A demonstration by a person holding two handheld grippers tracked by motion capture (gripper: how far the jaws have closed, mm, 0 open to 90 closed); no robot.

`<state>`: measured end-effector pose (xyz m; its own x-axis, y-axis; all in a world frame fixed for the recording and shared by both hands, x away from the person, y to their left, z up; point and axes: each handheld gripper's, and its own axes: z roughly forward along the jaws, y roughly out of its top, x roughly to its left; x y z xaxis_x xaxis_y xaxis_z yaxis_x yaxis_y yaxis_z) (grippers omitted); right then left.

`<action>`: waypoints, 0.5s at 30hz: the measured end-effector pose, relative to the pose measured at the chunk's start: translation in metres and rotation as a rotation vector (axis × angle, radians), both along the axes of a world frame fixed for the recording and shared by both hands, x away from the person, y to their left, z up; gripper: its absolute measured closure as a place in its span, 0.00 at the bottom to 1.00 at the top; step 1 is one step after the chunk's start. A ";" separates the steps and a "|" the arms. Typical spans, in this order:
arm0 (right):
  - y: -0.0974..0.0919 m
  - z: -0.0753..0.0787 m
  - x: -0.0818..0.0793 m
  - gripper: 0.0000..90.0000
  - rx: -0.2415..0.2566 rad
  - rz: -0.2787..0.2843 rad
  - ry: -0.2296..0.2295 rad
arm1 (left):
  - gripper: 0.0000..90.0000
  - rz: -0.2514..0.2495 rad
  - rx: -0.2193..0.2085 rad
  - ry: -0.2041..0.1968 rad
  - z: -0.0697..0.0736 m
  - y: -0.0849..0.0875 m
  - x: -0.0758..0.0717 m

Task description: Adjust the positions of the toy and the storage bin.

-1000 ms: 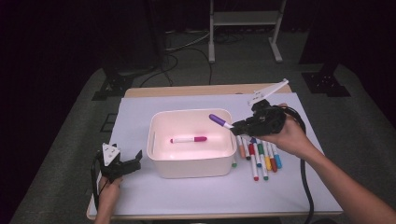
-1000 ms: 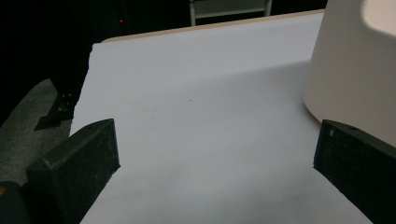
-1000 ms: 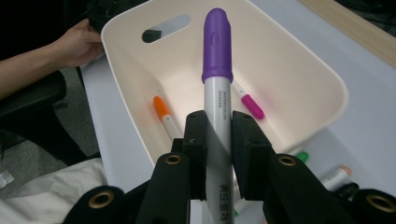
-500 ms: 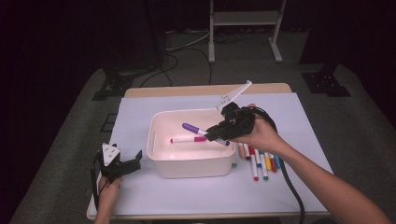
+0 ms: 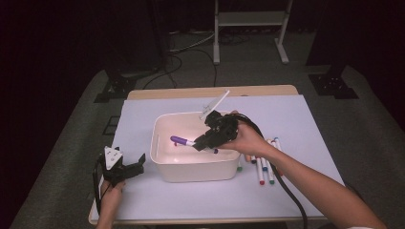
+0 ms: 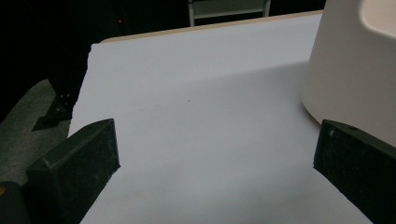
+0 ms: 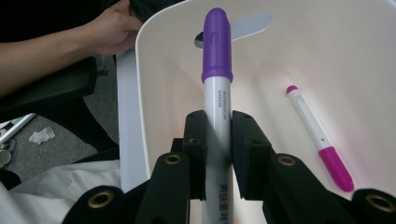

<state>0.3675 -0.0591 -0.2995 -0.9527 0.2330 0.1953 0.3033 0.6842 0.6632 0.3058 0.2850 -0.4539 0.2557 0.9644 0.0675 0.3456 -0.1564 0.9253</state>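
Purple-capped marker (image 7: 217, 93) clamped in my right gripper (image 7: 218, 140) over the white bin (image 5: 191, 169); left gripper (image 5: 125, 170) gapes empty beside it.

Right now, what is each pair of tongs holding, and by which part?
The right tongs clamp the purple-capped marker on its white barrel below the cap. The left tongs hold nothing.

High view looking forward and down on the whole white-covered table (image 5: 305, 119), left gripper view low and close over that table, right gripper view close inside the cream plastic tub (image 5: 162, 143), tub wall shared by all three
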 end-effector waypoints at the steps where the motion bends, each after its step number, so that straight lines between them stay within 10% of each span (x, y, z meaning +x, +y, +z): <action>1: 0.003 -0.002 0.001 0.84 -0.002 0.008 0.000 | 0.00 0.000 0.000 0.000 0.000 0.000 0.000; 15: 0.033 -0.026 0.007 0.84 -0.056 0.084 0.010 | 0.00 0.003 -0.006 0.000 0.000 0.001 0.000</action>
